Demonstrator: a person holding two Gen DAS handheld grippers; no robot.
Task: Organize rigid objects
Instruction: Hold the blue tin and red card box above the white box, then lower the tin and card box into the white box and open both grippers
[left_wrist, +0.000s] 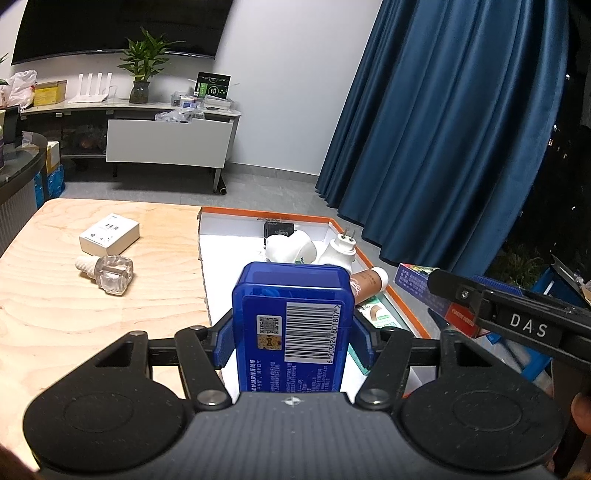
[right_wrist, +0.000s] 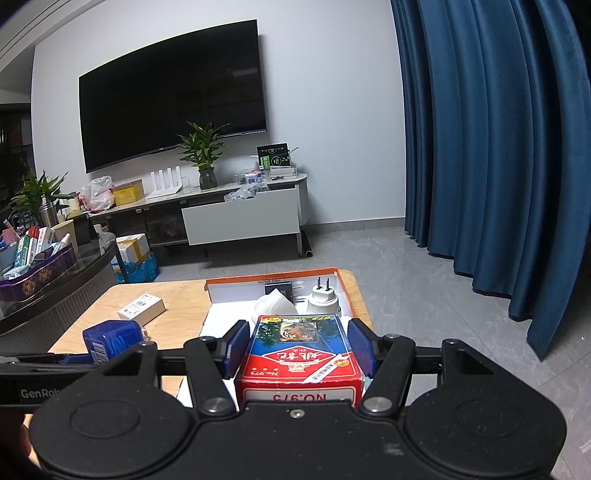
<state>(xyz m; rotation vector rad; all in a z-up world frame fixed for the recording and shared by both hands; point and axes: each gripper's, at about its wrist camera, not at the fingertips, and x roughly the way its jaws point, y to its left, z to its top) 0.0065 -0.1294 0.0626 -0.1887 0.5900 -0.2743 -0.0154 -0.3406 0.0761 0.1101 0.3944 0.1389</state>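
Wooden table (left_wrist: 74, 314), left gripper (left_wrist: 291, 332) clamping blue box (left_wrist: 291, 317), right gripper (right_wrist: 297, 347) clamping red card box (right_wrist: 299, 354).

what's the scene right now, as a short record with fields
left gripper: shut on blue box, barcode side facing the camera
right gripper: shut on red card box with a tiger picture
tray: orange-rimmed, white inside; holds a white plug, a brown tube and other small items
table: light wood; white box and clear bottle lie on it left of the tray, apart from each other
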